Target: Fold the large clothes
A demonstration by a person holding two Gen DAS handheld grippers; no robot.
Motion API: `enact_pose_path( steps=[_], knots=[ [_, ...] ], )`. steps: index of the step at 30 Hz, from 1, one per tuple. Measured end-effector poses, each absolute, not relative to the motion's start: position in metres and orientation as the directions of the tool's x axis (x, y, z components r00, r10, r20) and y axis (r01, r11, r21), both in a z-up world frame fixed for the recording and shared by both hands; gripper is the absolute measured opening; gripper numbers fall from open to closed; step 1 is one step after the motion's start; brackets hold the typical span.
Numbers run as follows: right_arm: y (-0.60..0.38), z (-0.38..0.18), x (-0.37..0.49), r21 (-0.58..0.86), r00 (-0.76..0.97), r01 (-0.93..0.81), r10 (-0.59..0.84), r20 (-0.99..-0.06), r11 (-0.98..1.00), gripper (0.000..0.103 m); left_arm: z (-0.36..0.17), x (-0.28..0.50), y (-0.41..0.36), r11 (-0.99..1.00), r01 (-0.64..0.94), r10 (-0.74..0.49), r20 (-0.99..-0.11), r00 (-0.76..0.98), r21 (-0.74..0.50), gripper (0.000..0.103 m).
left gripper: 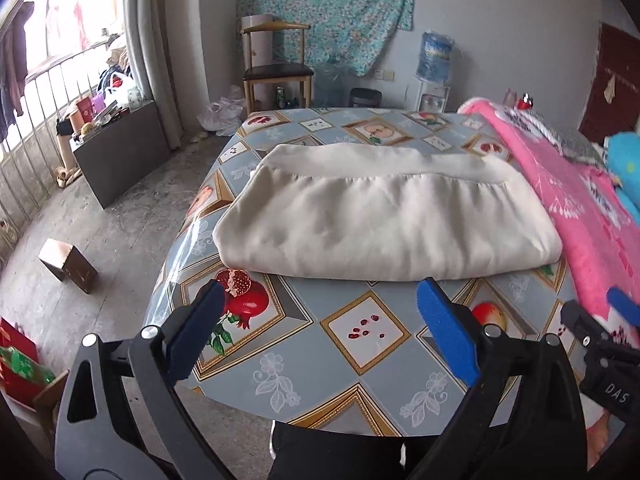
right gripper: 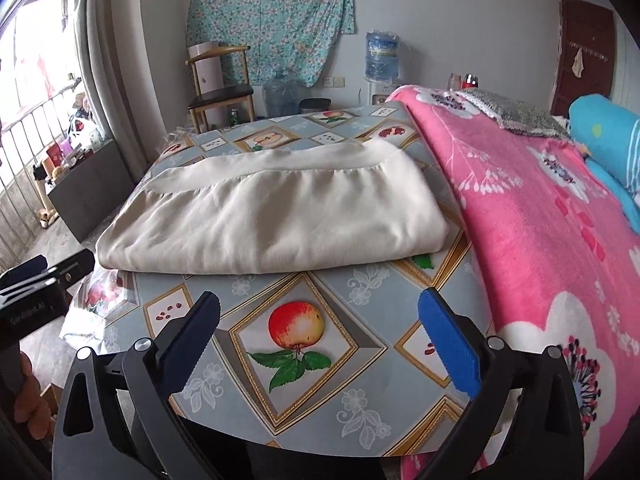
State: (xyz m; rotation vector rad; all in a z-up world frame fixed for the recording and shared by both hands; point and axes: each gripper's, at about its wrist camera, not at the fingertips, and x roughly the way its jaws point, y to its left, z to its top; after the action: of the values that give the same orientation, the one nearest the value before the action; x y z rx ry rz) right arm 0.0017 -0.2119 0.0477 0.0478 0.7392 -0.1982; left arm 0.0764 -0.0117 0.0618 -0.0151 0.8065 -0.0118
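The cream garment (left gripper: 384, 220) lies folded, so its inner layers and its type cannot be told. It covers part of the tabletop (left gripper: 360, 364), and the pink blanket (right gripper: 540, 208) hides the tabletop's right side. The near rim of the tabletop is hidden behind each tool's black frame. In the left wrist view the right tool (left gripper: 616, 312) is cut off by the picture's edge; in the right wrist view the left tool (right gripper: 40, 276) likewise. The items on the grey cabinet (left gripper: 120, 156) are too small to identify.

Folded cream garment (right gripper: 272, 216) on fruit-patterned tablecloth (right gripper: 320, 360)
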Motion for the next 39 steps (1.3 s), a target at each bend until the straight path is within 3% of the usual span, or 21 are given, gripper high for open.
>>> enact_pose_path(
  steps=[16,39],
  knots=[
    [-0.2,0.044,0.012,-0.093,0.654,0.211,-0.211,-0.727,0.973,0.097,0.042,0.08,-0.02,1.0,0.008,-0.022,-0.822,0.569,-0.022,0.093],
    [-0.192,0.037,0.014,-0.104,0.615,0.194,-0.204,-0.762,0.975,0.097,0.041,0.076,-0.021,1.0,0.0,-0.027,-0.845,0.533,-0.032,0.093]
  ],
)
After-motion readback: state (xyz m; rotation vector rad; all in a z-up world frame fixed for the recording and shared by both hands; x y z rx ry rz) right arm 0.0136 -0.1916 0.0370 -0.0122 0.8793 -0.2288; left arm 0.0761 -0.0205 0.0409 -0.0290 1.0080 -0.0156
